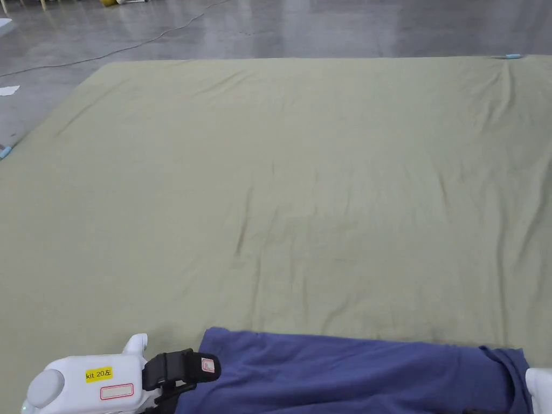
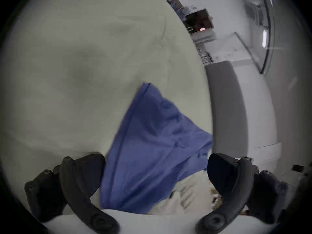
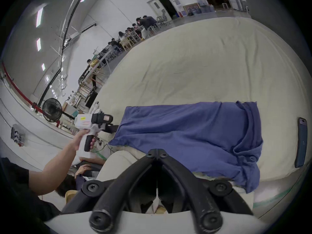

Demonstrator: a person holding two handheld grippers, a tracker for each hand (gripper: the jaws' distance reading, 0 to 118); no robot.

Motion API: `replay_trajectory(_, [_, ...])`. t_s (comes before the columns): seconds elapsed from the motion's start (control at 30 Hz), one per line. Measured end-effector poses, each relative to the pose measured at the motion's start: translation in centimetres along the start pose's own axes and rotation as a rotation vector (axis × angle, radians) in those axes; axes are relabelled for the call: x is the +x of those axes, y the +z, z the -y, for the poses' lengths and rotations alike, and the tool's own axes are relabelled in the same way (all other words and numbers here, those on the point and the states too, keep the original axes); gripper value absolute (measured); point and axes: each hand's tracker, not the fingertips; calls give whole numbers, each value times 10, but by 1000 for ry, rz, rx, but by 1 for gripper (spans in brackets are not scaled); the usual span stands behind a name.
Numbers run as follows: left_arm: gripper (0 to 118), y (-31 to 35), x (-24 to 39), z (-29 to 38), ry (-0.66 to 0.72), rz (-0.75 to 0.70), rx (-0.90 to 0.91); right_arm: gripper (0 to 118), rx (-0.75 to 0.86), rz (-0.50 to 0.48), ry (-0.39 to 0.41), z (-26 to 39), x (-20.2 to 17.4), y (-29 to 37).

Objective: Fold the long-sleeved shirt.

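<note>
A blue long-sleeved shirt (image 1: pixel 350 372) lies in a wide band along the near edge of the olive sheet-covered table (image 1: pixel 302 188). Its right end (image 3: pixel 248 139) is bunched and hangs over the edge. My left gripper (image 1: pixel 194 377) is at the shirt's left end, held by a hand (image 3: pixel 84 134). In the left gripper view my left gripper (image 2: pixel 156 160) is open, jaws wide apart with the blue cloth (image 2: pixel 152 144) between them and not pinched. My right gripper (image 3: pixel 157 151) is shut with tips touching, nothing in it, just before the shirt's near edge. Its white body (image 1: pixel 539 388) shows at the shirt's right end.
A dark flat phone-like object (image 3: pixel 301 143) lies on the sheet right of the shirt. Blue clips (image 1: pixel 512 56) hold the sheet at the corners. A cable (image 1: pixel 135 46) runs over the grey floor beyond. A standing fan (image 3: pixel 52 110) and people at tables (image 3: pixel 135 30) are far off.
</note>
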Motion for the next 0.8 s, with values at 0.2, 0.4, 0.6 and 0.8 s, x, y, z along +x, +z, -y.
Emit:
replay_trajectory(0.2, [117, -33, 12, -6, -88, -15, -50, 0, -23, -52, -25, -3, -3, -14])
replay_trajectory(0.4, [117, -42, 19, -3, -96, -21, -39, 0, -22, -62, -49, -7, -8, -24])
replay_trajectory(0.6, [108, -52, 14, -3, -75, 61, -30, 0, -26, -75, -53, -7, -14, -28])
replay_trajectory(0.8, [0, -88, -15, 5, 157, 30, -55, 0, -29, -72, -51, -5, -16, -28])
